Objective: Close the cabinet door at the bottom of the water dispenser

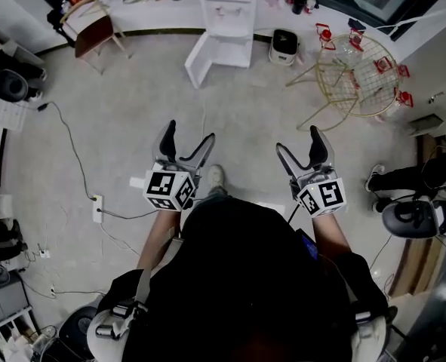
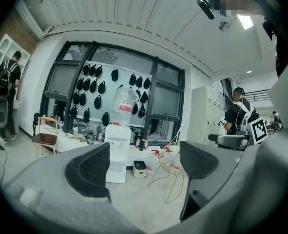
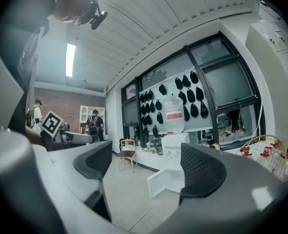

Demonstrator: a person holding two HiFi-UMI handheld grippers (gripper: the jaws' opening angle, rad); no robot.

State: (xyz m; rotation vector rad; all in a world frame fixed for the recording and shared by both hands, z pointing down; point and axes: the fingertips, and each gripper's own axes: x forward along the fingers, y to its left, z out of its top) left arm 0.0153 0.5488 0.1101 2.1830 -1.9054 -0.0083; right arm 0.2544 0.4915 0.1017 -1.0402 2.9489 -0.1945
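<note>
Legible text: none.
- Bottle label (image 2: 124, 108): red-and-white band on water bottle (image 2: 125, 97) atop water dispenser (image 2: 119, 150). Far ahead of left gripper (image 1: 190, 136), above gap between its jaws. Print too small to read.
- Marker cube (image 1: 170, 189): behind left gripper jaws. Black-and-white square code, no letters or digits.
- Second marker cube (image 1: 322, 196): behind right gripper (image 1: 298, 142) jaws. Same kind of code, no characters.
</note>
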